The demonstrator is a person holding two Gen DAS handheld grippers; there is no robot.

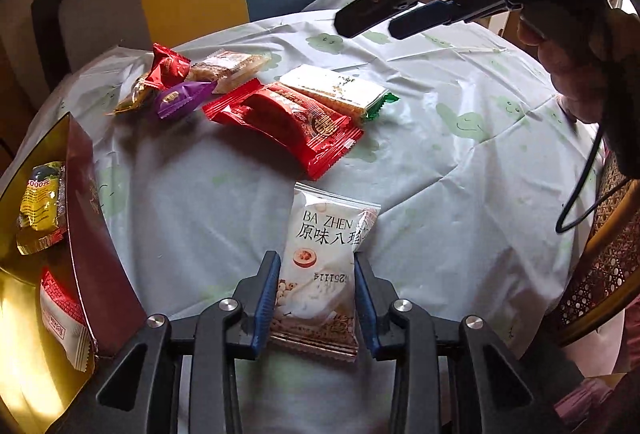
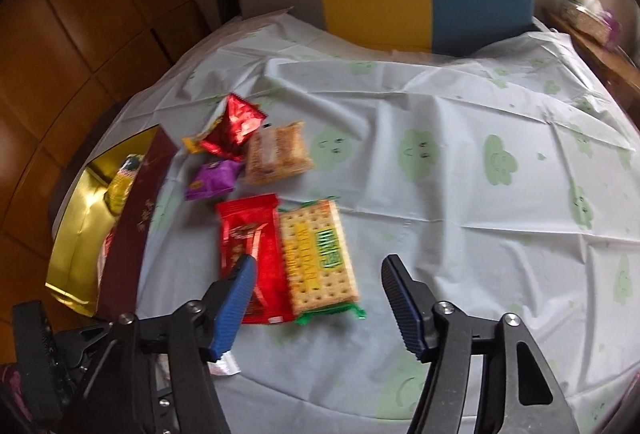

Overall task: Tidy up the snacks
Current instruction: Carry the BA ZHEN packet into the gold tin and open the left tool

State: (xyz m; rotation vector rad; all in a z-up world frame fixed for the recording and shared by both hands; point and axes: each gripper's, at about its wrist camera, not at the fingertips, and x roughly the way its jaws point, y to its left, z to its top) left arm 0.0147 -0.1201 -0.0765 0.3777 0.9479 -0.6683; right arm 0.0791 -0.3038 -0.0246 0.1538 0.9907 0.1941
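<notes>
On bench: my left gripper (image 1: 316, 304) jaws clamped on white Ba Zhen snack packet (image 1: 324, 266); I lift clear, carry into gold-lined box (image 1: 24, 314). Right gripper (image 2: 320, 310) jaws apart, empty.

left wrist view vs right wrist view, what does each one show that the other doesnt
Only the left wrist view shows the white Ba Zhen packet clamped in the left claw, the white packet in the gold box, and the right claw seen from outside, hanging above the table.

Only the right wrist view shows the printed face of the cracker packet and the right claw from behind, open and holding nothing.

Both show the gold box with its yellow packet, the red packet, the purple candy and the cloud-print tablecloth.
</notes>
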